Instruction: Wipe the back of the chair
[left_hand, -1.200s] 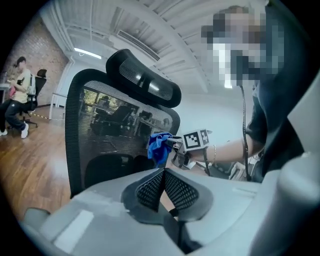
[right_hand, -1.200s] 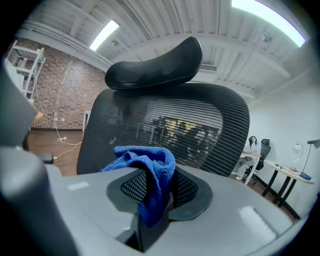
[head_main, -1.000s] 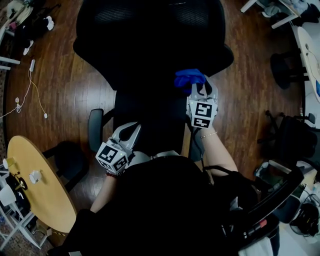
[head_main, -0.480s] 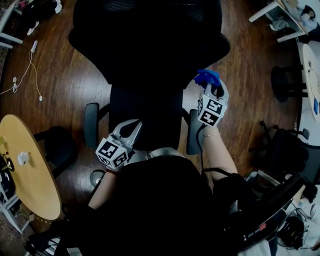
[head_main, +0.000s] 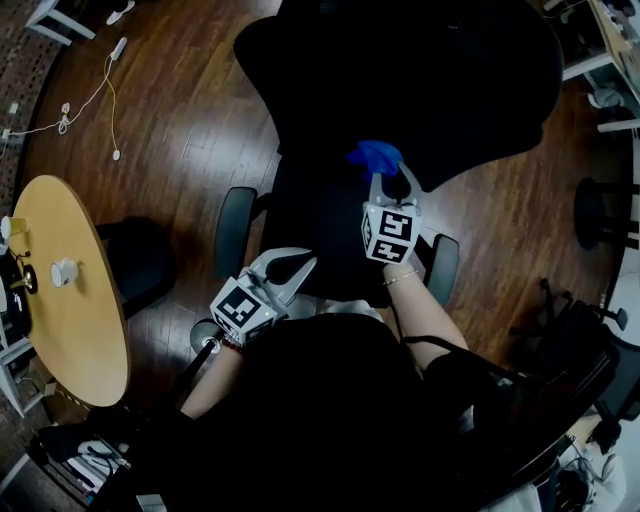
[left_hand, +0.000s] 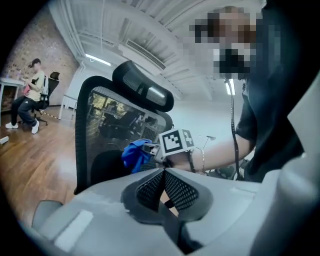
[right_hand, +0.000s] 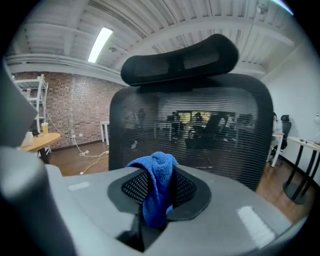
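Right gripper view: blue cloth (right_hand: 158, 192) in right hand-held gripper (right_hand: 160, 173)

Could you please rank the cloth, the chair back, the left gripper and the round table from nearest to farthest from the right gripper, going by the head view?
1. Cloth: clamped in the tongs of the right gripper.
2. Chair back: just ahead of the cloth.
3. Left gripper: lower left, tongs shut and empty.
4. Table: far left.
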